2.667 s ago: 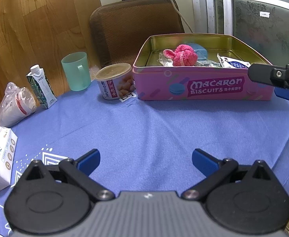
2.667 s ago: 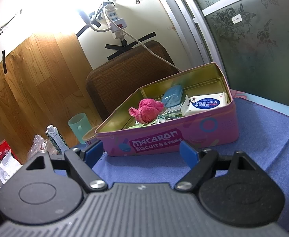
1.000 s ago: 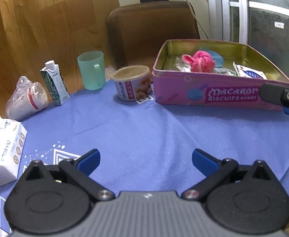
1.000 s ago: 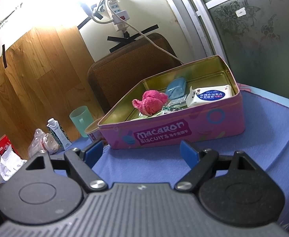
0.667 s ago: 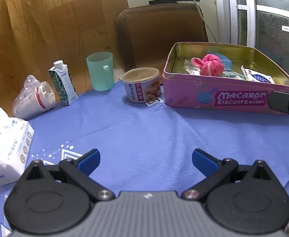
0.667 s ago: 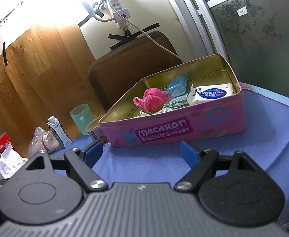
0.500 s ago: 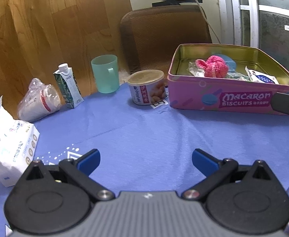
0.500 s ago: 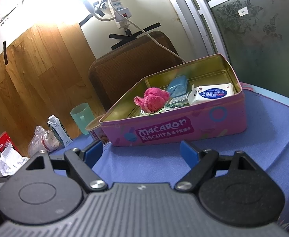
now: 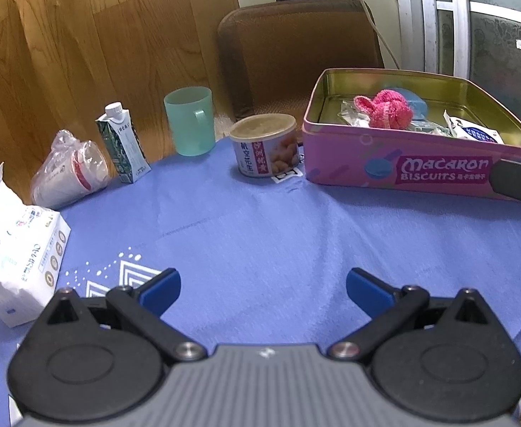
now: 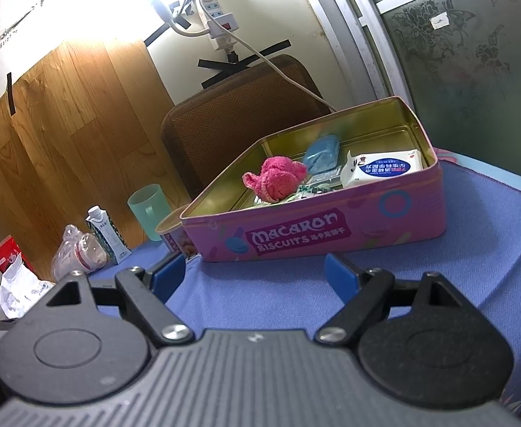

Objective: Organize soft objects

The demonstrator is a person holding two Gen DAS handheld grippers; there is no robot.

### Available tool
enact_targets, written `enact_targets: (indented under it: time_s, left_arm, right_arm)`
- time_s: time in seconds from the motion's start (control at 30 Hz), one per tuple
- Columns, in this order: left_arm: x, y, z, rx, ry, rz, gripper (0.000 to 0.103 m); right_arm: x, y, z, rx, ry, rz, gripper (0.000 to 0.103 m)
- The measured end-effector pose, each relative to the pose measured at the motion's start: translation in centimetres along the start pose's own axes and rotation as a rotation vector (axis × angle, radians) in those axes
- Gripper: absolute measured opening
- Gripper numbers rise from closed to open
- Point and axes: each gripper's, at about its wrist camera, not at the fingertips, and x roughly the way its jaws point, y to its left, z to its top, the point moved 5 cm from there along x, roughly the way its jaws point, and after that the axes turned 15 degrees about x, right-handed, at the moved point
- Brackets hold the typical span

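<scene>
Seemingly between pickups, both claws hang gaping and empty over the blue-clothed bench [image 9: 260, 227]: left claw [image 9: 263, 286], right claw [image 10: 255, 272]. At one o'clock, the pink knitted cloth [image 9: 385, 108] and wet-wipe pack [image 10: 385, 170] lie inside the macaron biscuit tin [image 10: 331, 229]. Next, I judge, comes reaching for the tissue pack [image 9: 22, 252] at nine o'clock.

Your left wrist camera sits low over the blue tablecloth [image 9: 260, 220], tilted down, facing the open pink macaron biscuit tin [image 9: 395, 163] from a little way off. Your right wrist camera looks flatter and closer — the tin [image 10: 331, 227] fills its middle. Both views share the tin, the pale green plastic mug [image 9: 189, 121] [image 10: 148, 211] and the brown woven chair back [image 9: 296, 46] [image 10: 232, 117].
</scene>
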Motion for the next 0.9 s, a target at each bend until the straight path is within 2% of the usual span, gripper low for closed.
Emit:
enact_targets:
  time_s: [0.47, 0.73, 0.9]
  left_arm:
    - [-0.33, -0.62, -0.07, 0.012, 0.006, -0.06, 0.103]
    - [-0.62, -0.65, -0.03, 0.017, 0.0, -0.06, 0.103]
    - [-0.82, -0.76, 0.13, 0.038, -0.002, -0.022, 0.103]
  right_arm:
    - [-0.03, -0.01, 0.01, 0.0, 0.0, 0.0, 0.087]
    - [-0.06, 0.01, -0.02, 0.0, 0.0, 0.0, 0.087]
    - [-0.06, 0.01, -0.01, -0.001, 0.0, 0.0, 0.087]
